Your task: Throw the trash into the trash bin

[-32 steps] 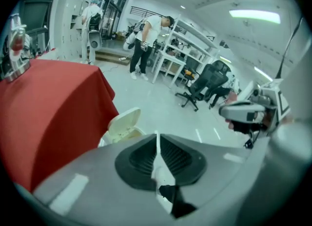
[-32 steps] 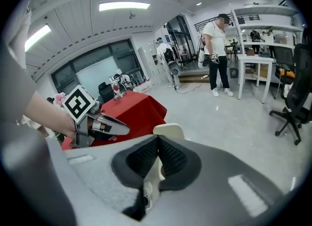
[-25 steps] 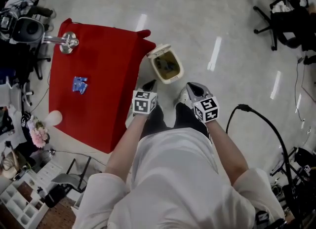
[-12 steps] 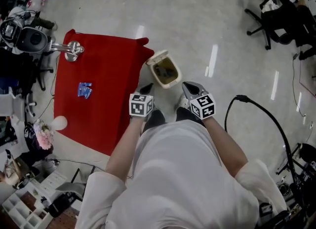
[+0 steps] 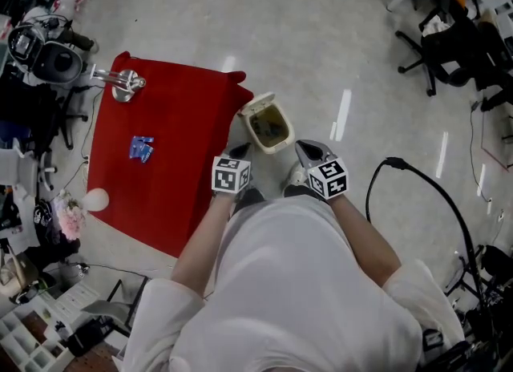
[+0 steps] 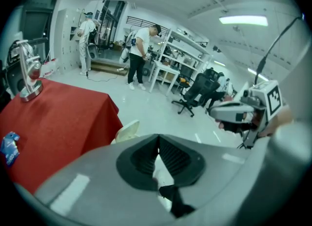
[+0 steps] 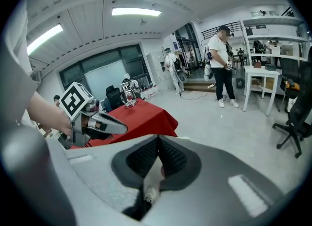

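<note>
Wrapper, place: a small blue wrapper (image 5: 141, 147) lies alone on the red-clothed bench (image 5: 188, 114), toward the bench's nine o'clock side in the head view. Nothing touches it.
Risk at the wrapper: it looks thin and lies flat, so tongs that arrive closed would likely shove it along the cloth instead of taking it.
Risk at the cloth: a pinch set too deep could catch red cloth along with the wrapper. Lifting would then drag the cloth.
Risk at the metal stand: the stand (image 5: 124, 84) sits at the bench's eleven o'clock corner and could shift or tip if the cloth is pulled.
Risk at the trash bin: the pale bin (image 5: 268, 124) stands on the floor just off the bench's three o'clock edge, lid tipped back. Its mouth is small, so a light wrapper let go from high up may drift past it.
Left tongs: the left tongs (image 6: 157, 142) are pressed together with nothing between them. The wrapper is well apart at their ten o'clock and the bin is near at one o'clock.
Right tongs: the right tongs (image 7: 157, 147) are also pressed together and empty, at the bin's five o'clock.
Wrapper, look: creased and glossy, blue with paler patches. It is probably light film that crumples easily.
White round thing: it (image 5: 95, 199) sits at the bench's seven o'clock edge. Whether it is trash I cannot tell.
</note>
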